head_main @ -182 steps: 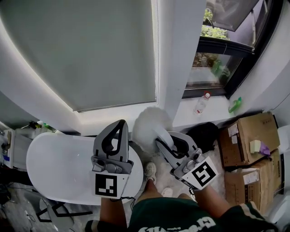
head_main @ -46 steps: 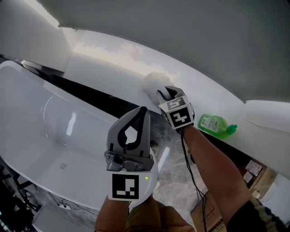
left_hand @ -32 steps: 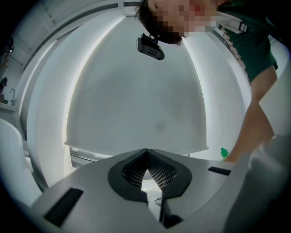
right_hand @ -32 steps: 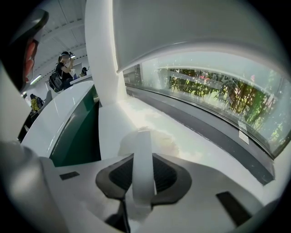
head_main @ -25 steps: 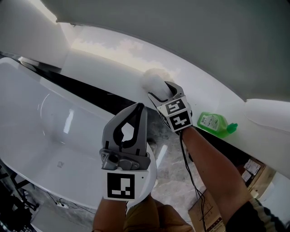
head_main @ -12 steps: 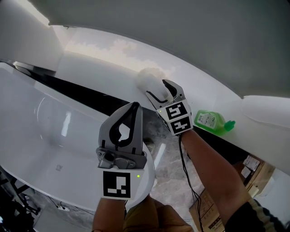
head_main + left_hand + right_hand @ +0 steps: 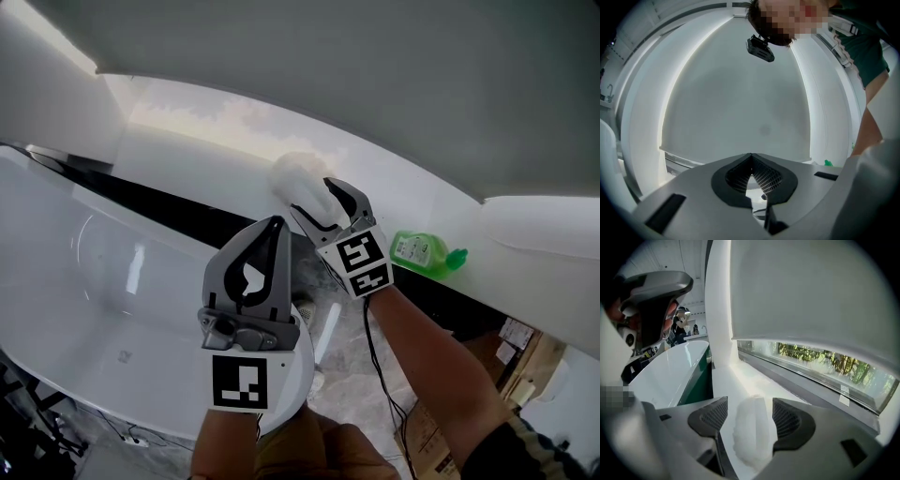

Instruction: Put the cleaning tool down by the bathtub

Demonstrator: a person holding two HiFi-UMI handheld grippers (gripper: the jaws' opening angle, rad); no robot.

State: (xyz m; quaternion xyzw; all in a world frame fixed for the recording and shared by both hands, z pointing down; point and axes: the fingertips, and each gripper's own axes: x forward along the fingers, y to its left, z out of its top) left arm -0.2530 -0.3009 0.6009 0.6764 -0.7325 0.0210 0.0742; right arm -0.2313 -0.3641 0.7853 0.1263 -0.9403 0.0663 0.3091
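The cleaning tool, a white fluffy puff (image 7: 296,176), lies on the white ledge (image 7: 206,141) behind the bathtub (image 7: 84,281). My right gripper (image 7: 317,199) is right at it, jaws spread to either side. In the right gripper view the puff (image 7: 751,430) rests on the ledge between the pads of the right gripper (image 7: 750,416), with a gap showing on the left side. My left gripper (image 7: 275,225) hangs over the tub's rim, shut and empty. Its jaw tips meet in the left gripper view (image 7: 751,157).
A green bottle (image 7: 422,251) lies on the ledge to the right of my right arm. A dark gap separates tub and ledge. A long window (image 7: 820,362) with a lowered blind runs along the ledge. Cardboard boxes (image 7: 516,342) stand at the lower right.
My right gripper carried the puff a little left along the ledge and its jaws have spread apart from it. The left gripper stayed shut over the tub.
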